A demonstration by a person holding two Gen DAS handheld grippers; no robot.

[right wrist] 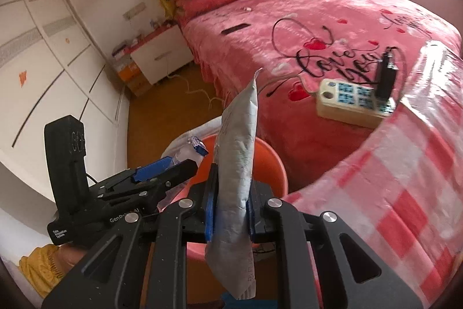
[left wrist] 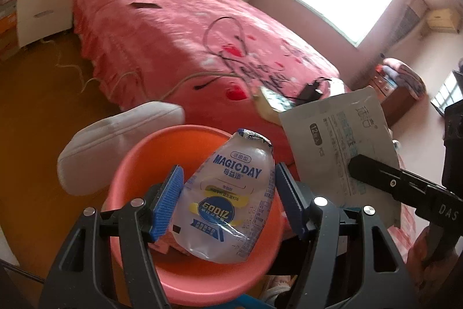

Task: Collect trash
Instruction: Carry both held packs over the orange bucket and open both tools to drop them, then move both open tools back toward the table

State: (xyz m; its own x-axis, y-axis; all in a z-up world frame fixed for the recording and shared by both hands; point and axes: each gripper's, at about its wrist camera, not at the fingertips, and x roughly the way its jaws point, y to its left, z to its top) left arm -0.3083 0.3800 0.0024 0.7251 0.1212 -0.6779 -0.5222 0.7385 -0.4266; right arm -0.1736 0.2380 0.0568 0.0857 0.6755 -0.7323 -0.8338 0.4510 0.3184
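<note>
My left gripper [left wrist: 228, 193] is shut on a clear plastic MAGICDAY drink bottle [left wrist: 231, 201] and holds it over an orange-pink basin [left wrist: 139, 158]. My right gripper [right wrist: 230, 210] is shut on a flat white printed packet [right wrist: 238, 164], held upright just right of the basin [right wrist: 266, 161]. In the left wrist view the packet [left wrist: 338, 135] and the right gripper's black finger [left wrist: 376, 175] show at the right. In the right wrist view the left gripper [right wrist: 162, 170] with the bottle's foil top [right wrist: 198, 146] shows at the left, over the basin.
A bed with a pink blanket [left wrist: 188, 28] fills the room behind the basin. A power strip with a black plug [right wrist: 356, 100] lies near the bed's corner. A white cushion [left wrist: 115, 141] lies beside the basin on the wooden floor [left wrist: 37, 112]. White wardrobes [right wrist: 43, 34] stand at left.
</note>
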